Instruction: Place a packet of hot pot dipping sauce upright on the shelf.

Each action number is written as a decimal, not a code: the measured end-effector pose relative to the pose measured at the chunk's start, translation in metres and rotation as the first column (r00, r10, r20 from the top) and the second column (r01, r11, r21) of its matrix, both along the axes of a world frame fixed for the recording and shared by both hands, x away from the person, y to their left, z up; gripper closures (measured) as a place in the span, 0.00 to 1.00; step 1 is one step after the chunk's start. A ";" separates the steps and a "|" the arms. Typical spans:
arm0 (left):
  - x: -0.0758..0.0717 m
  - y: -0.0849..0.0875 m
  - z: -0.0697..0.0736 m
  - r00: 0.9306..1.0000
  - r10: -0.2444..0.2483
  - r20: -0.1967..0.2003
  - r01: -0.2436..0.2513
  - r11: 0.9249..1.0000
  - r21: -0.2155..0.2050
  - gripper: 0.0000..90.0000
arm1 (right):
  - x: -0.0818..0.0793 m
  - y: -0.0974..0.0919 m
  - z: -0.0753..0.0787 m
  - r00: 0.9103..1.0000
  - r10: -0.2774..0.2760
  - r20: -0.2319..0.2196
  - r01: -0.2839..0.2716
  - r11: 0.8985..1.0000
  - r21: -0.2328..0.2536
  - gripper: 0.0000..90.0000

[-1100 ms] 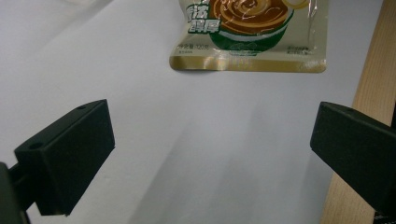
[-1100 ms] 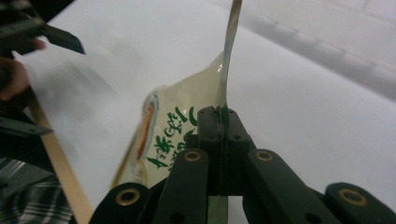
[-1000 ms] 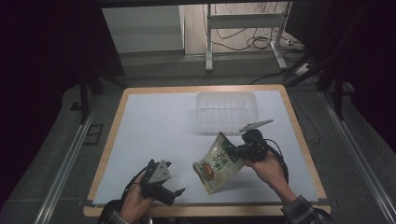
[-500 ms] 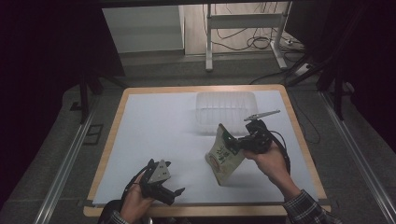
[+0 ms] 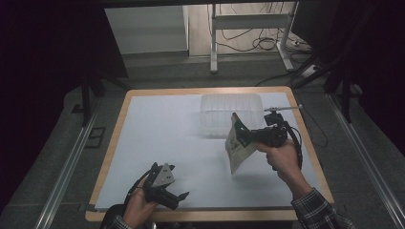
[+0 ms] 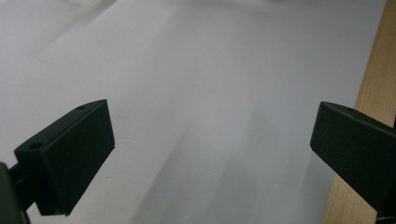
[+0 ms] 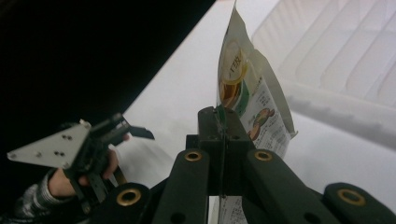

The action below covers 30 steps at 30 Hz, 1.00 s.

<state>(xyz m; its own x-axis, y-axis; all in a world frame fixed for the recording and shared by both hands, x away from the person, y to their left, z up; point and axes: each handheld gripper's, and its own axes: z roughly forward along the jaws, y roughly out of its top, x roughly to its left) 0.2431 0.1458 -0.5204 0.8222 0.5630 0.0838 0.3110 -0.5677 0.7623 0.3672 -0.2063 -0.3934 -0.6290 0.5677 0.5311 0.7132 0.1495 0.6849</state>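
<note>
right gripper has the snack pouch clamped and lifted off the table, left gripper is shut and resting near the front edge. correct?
Not quite. The left gripper is open: the left gripper view shows its fingers standing wide apart over the white table cover, nothing between them. The rest holds: the right gripper is clamped on the snack pouch, which hangs above the table in the high view.

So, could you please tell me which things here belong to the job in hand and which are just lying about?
In the job:
- snack packet, clamped in the right gripper
- clear plastic tub just beyond it

Lying about:
- left gripper, open and idle
- floor cables
</note>
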 end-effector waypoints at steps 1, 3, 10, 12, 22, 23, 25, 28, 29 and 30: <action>0.000 0.000 0.000 1.000 0.001 0.000 -0.001 1.000 0.000 0.00 | 0.001 -0.001 0.001 1.000 -0.004 -0.001 0.004 1.000 0.012 0.99; 0.000 0.000 0.000 1.000 0.000 0.001 0.000 1.000 0.001 0.00 | 0.003 -0.003 0.003 1.000 -0.009 -0.005 0.010 0.999 0.035 0.99; 0.000 0.000 0.000 1.000 -0.004 -0.001 0.004 1.000 0.011 0.00 | 0.008 -0.009 0.007 1.000 -0.028 -0.007 0.029 0.996 0.084 0.99; 0.001 0.000 0.000 1.000 -0.004 -0.001 0.004 1.000 0.010 0.00 | 0.010 -0.011 0.009 0.999 -0.035 -0.008 0.036 0.995 0.089 0.99; 0.000 0.000 -0.001 1.000 -0.001 -0.003 0.001 1.000 0.009 0.00 | 0.026 -0.017 0.018 0.997 -0.072 0.005 0.071 0.994 0.087 0.99; 0.001 0.000 -0.001 1.000 0.000 -0.003 0.000 1.000 0.011 0.00 | 0.028 -0.017 0.019 0.997 -0.075 0.003 0.075 0.994 0.085 0.99; 0.001 0.000 -0.001 1.000 0.002 -0.002 -0.002 1.000 0.016 0.00 | 0.033 -0.018 0.020 0.997 -0.080 0.010 0.079 0.994 0.082 0.99; 0.000 0.000 -0.001 1.000 0.003 -0.001 -0.003 1.000 0.015 0.00 | 0.040 -0.018 0.022 0.996 -0.087 0.014 0.085 0.993 0.077 0.99; 0.001 0.000 -0.001 1.000 0.002 -0.002 -0.002 1.000 0.014 0.00 | 0.042 -0.018 0.023 0.996 -0.089 0.011 0.088 0.993 0.076 0.99; 0.001 0.000 -0.001 1.000 0.003 -0.001 -0.003 1.000 0.013 0.00 | 0.044 -0.018 0.023 0.995 -0.094 0.012 0.093 0.993 0.073 0.99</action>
